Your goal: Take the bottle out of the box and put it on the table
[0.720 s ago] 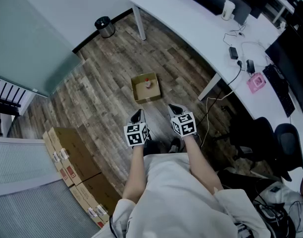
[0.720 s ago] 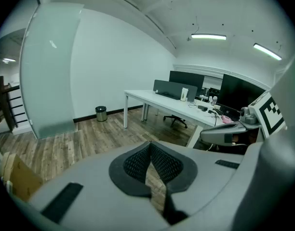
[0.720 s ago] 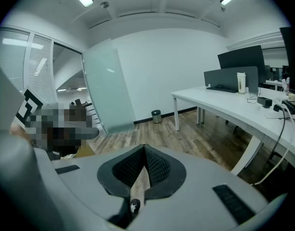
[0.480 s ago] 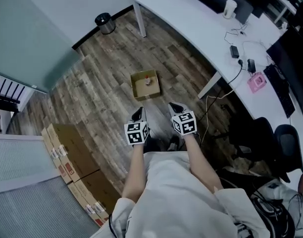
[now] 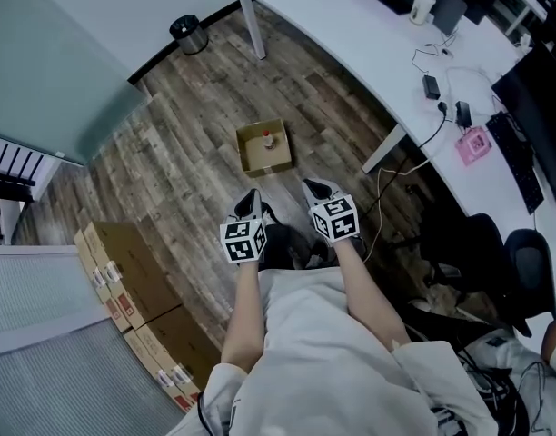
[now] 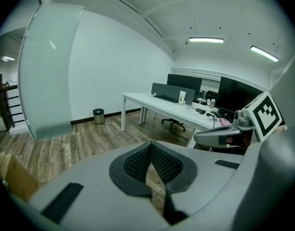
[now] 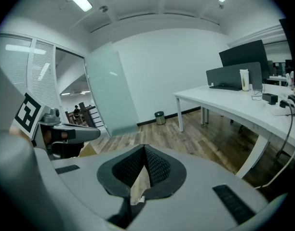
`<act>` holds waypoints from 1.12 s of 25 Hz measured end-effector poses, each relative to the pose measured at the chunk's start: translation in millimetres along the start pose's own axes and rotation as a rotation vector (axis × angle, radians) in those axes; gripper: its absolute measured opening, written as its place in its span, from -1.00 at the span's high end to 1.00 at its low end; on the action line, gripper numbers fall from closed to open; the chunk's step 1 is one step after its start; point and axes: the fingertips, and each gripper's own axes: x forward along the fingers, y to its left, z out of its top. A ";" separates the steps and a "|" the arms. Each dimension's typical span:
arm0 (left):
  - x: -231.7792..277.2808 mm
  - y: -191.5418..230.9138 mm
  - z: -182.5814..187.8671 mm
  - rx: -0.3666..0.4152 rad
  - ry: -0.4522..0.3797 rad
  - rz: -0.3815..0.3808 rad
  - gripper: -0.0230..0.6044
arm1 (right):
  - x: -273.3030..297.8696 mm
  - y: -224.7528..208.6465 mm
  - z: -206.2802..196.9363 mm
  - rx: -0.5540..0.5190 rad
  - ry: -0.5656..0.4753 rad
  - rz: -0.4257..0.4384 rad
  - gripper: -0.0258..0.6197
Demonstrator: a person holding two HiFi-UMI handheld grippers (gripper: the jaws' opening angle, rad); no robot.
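An open cardboard box [image 5: 251, 157] sits on the wood floor, with a small bottle [image 5: 268, 140] with a red cap standing upright inside it. My left gripper [image 5: 251, 203] and right gripper [image 5: 315, 190] are held side by side just short of the box, both pointing toward it. In the left gripper view the left gripper [image 6: 150, 146] has its tips together and nothing between them. The right gripper [image 7: 144, 148] looks the same in its own view, shut and empty. The white table [image 5: 351, 39] runs along the right. Neither gripper view shows the box.
A metal bin [image 5: 188, 33] stands by the far wall. Stacked cartons [image 5: 124, 280] line the left beside a glass partition. On the table lie cables, a pink object [image 5: 472, 143] and a cup [image 5: 423, 5]. An office chair [image 5: 482, 252] stands at the right, near a table leg [image 5: 384, 150].
Both grippers have edged a little closer to the box as the person moves forward. Their jaws look unchanged, and the bottle has stayed in the box.
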 end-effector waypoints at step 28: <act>221.4 103.0 102.4 0.003 0.118 -0.171 0.89 | 200.5 -85.0 94.3 0.030 0.135 0.024 0.79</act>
